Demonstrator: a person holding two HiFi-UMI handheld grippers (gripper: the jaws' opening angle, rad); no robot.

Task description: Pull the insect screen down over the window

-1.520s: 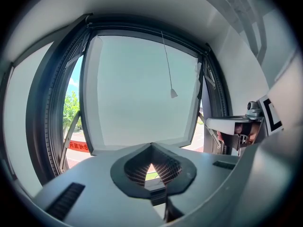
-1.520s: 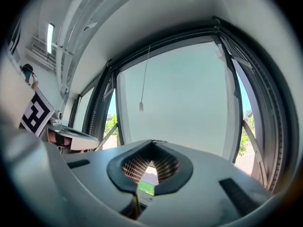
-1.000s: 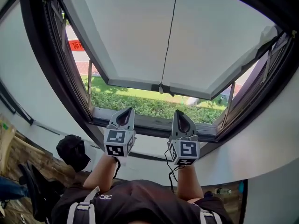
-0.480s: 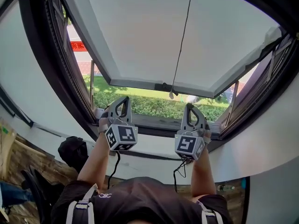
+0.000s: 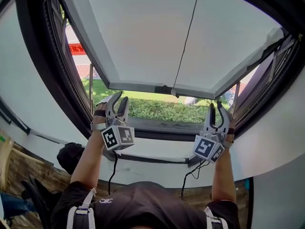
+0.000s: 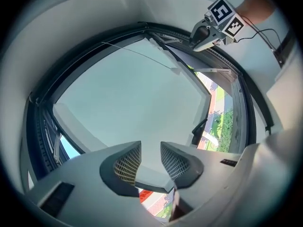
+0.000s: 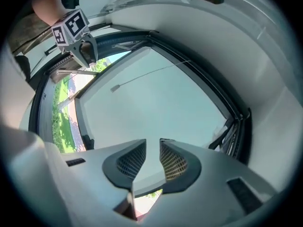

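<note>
The head view alone shows both forearms stretched up toward the window. There the left hand-held gripper and right hand-held gripper point at it, with the partly drawn insect screen above them, its bottom rail just over their tips and the pull cord hanging between them. Only the gripper views show the ribbed pads: both pairs of jaws have just been opening and stand released, the left wider, the rail showing through each gap with no pad pressing on it.

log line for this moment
left gripper: jaws just opening, empty | right gripper: same | insect screen: partly down, rail ungripped
</note>
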